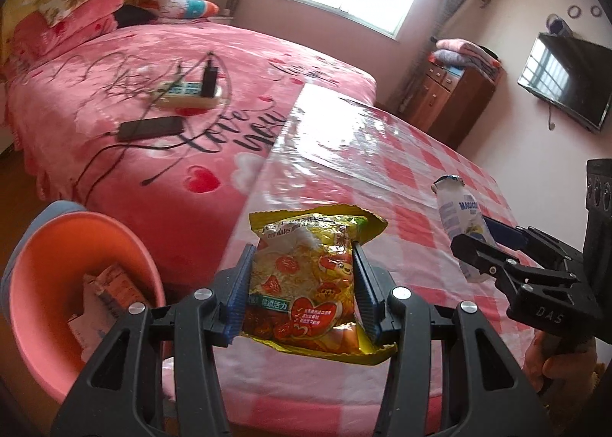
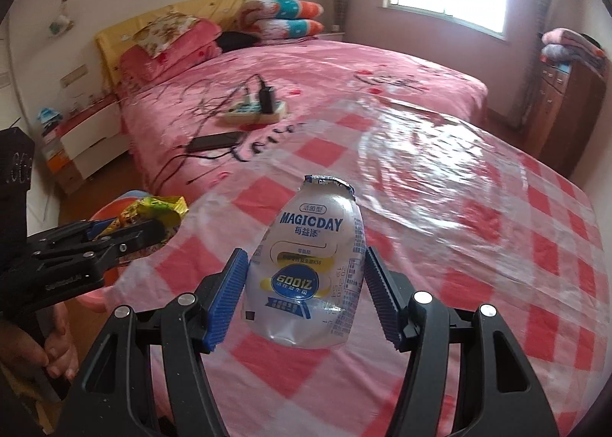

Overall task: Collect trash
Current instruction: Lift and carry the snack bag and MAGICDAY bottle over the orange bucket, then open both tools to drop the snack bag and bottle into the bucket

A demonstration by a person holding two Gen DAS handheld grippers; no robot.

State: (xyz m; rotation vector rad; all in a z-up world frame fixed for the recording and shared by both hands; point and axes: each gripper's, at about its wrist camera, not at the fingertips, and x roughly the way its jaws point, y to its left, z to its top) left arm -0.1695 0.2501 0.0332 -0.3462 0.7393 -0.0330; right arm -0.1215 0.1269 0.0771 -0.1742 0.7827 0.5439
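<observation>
Fingers of the left gripper (image 1: 302, 284) pinch a yellow snack bag (image 1: 313, 284) beside the pink bin (image 1: 34, 284); the right gripper (image 2: 304, 291), wider, clamps a small drink bottle (image 2: 310, 268).

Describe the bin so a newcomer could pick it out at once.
Start at the table with the pink-checked cloth beside the bed. Off its near left corner, low on the floor, sits a round salmon-pink plastic bin. It alone is open-topped, with crumpled packaging inside.

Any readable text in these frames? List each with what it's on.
"MAGICDAY", "每益添", "GOOIZ": clear plastic drink bottle held in the right claw.
"red dates": yellow foil snack packet in the left claw.
"Love you": pink bedspread.
"DAS": black claw body, left wrist view.
Smaller print on bottle and packet: unreadable.
</observation>
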